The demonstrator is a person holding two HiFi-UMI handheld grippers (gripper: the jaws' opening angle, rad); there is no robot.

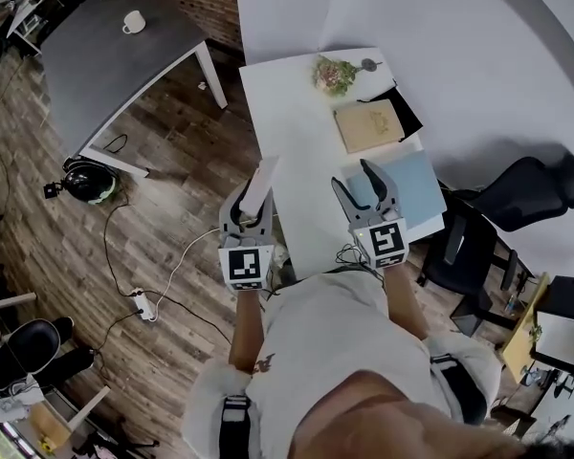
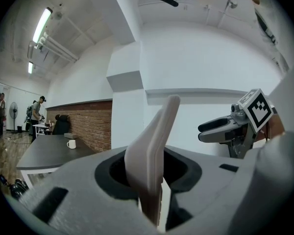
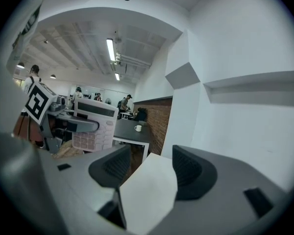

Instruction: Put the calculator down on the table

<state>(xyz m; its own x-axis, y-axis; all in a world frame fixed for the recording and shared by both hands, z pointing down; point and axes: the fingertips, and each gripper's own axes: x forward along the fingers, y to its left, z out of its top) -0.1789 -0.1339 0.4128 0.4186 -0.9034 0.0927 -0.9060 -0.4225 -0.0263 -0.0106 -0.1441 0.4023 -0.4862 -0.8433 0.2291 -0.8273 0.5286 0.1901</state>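
The left gripper (image 1: 252, 210) is clamped narrowly on a pale grey, flat plastic calculator (image 1: 261, 185). It holds the calculator on edge, with the length sticking out forward past the fingertips. The calculator hangs at the left edge of the white rectangular table (image 1: 292, 142), about halfway along it, and does not lie on the tabletop. In the right gripper view its keypad and display face the table.

The right gripper (image 1: 352, 176) hovers over the near half of the table. Its dark fingers (image 1: 387, 194) are spread wide, and only the bare tabletop shows between them.

A pale blue flat mat (image 1: 419, 187) lies on the table's near right part. A tan rectangular book (image 1: 368, 125) lies towards the table's far right. A small bunch of flowers (image 1: 334, 74) lies at the table's far end.
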